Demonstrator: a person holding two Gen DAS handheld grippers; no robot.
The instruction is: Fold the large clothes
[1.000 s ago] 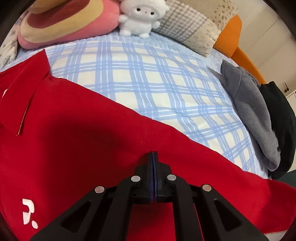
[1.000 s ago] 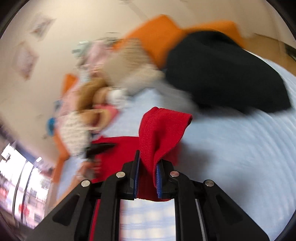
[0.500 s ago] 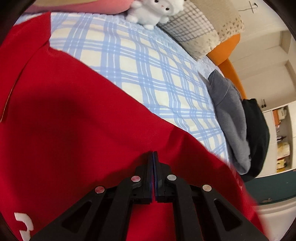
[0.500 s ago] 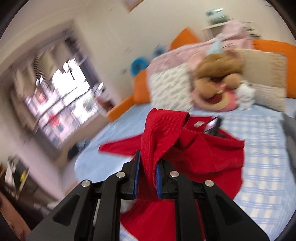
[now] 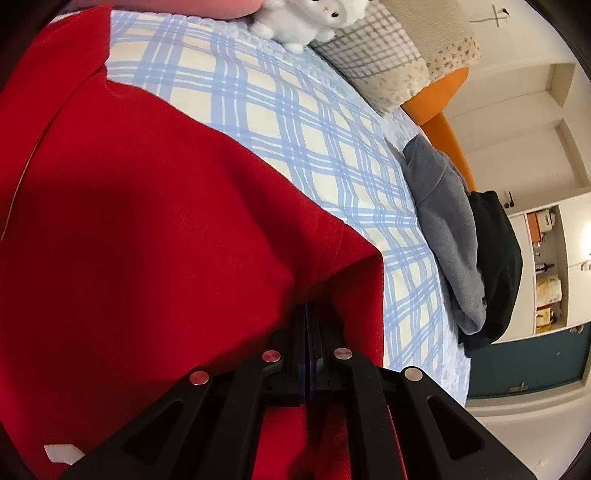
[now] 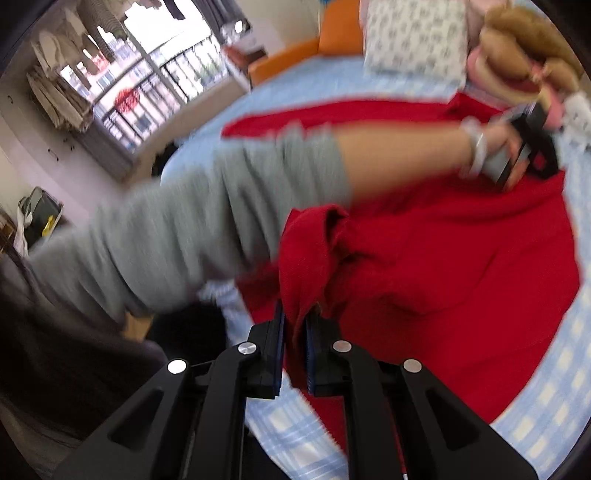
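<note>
The big red cloth shirt (image 5: 155, 229) lies spread on the blue checked bed (image 5: 295, 122), folded over near the right. The left claw (image 5: 307, 314) is pressed together on its edge. The right claw (image 6: 294, 325), just closing tighter, is clamped on a bunched red corner.

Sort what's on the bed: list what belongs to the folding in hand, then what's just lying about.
In the job:
red knit garment
left gripper
right gripper, shut on a bunch of it

Lying about:
grey hoodie
black garment
white plush sheep
checked pillow
brown plush bear
</note>
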